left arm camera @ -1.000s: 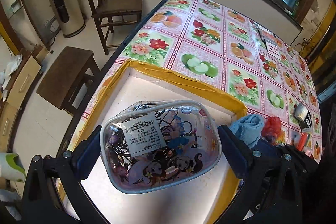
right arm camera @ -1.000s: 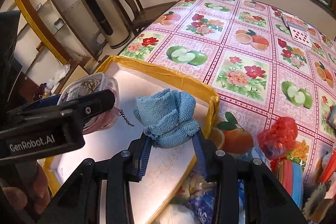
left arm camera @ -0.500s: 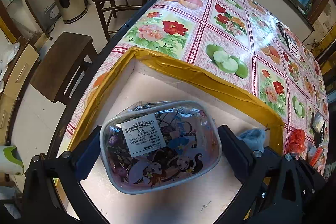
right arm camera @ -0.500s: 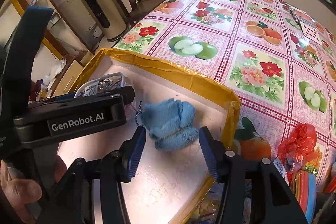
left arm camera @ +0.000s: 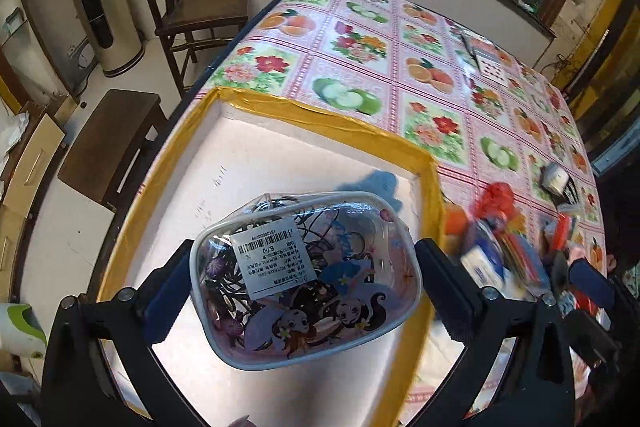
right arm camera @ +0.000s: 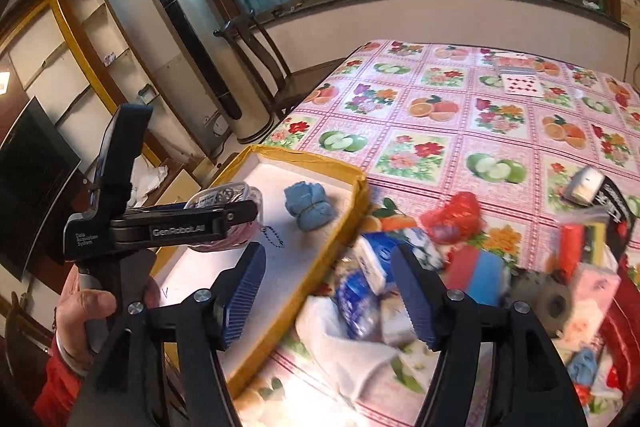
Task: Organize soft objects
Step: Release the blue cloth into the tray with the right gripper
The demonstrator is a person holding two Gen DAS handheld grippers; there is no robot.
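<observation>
Left gripper (left arm camera: 306, 287): fingers clamped on the two ends of a clear plastic pouch, held above the tray floor near the tray's near-right part; in the right wrist view a hand (right arm camera: 86, 315) with a red sleeve grips its handle.
Clear plastic pouch (left arm camera: 308, 275): rounded, soft-sided, edged with a pale grey rim; printed with cartoon girls in purple and blue; a white barcode label sits on its upper face, turned upside down; dark hair ties and small beads show through the plastic. A short bead chain (right arm camera: 272, 237) hangs below it in the right wrist view.
Blue cloth bundle (right arm camera: 308, 205): a small light-blue terry cloth, rolled and bunched, lying loose on the tray floor close to the tray's far-right corner, touching neither gripper.
Tray (left arm camera: 332, 113): shallow, white inside, walls wrapped in yellow tape, set at the table's near-left corner.
Right gripper (right arm camera: 328, 293): fingers spread wide with nothing between them, raised over the tray's right wall and the table just beside it.
Pile of goods (right arm camera: 460, 267): blurred packets, a red bag, pink tissue packs and white plastic, heaped on the table right of the tray.
Table (left arm camera: 436, 39): covered with a pink oilcloth of fruit and flower squares; playing cards (right arm camera: 522, 83) lie near its far edge.
</observation>
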